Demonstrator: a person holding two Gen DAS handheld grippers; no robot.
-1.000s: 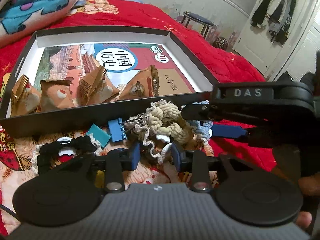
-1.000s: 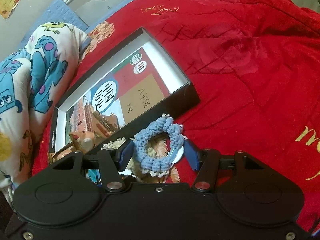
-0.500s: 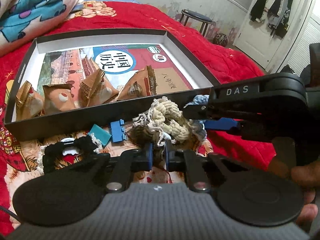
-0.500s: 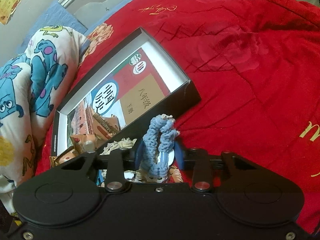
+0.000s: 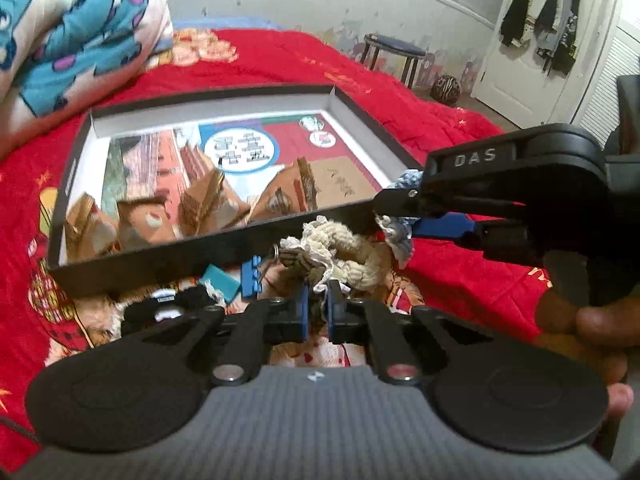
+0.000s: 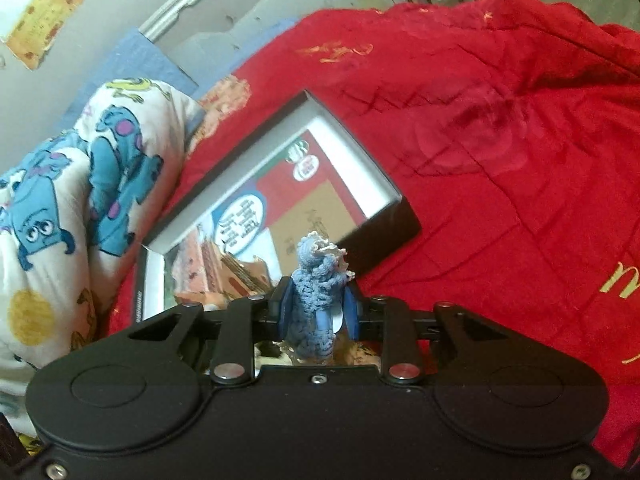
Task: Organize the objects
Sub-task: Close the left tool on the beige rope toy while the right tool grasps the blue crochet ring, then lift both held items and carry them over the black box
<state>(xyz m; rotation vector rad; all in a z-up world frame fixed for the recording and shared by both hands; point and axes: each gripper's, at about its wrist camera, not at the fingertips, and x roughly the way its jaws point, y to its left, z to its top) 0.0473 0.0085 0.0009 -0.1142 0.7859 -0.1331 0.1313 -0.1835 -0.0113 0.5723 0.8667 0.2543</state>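
Observation:
My left gripper (image 5: 316, 306) is shut on the edge of a cream and brown knitted scrunchie (image 5: 352, 254) with white lace trim, just in front of the black box (image 5: 180, 256). My right gripper (image 6: 316, 312) is shut on a blue knitted scrunchie (image 6: 316, 280), squeezed upright between the pads. In the left wrist view the right gripper (image 5: 394, 216) reaches in from the right, with the blue scrunchie (image 5: 402, 240) at the box's near right corner. The box (image 6: 380, 240) holds a picture book and several brown triangular packets (image 5: 200, 204).
A blue binder clip (image 5: 250, 280), a teal piece (image 5: 220, 282) and a black scrunchie (image 5: 168, 308) lie on the red bedspread (image 6: 500, 140) before the box. A monster-print duvet (image 5: 72, 32) is piled at the left. A person's hand (image 5: 592, 320) holds the right gripper.
Both grippers have gone from open to shut. The left one pinched the cream and brown scrunchie and rose a little. The right one squeezed the blue scrunchie flat.

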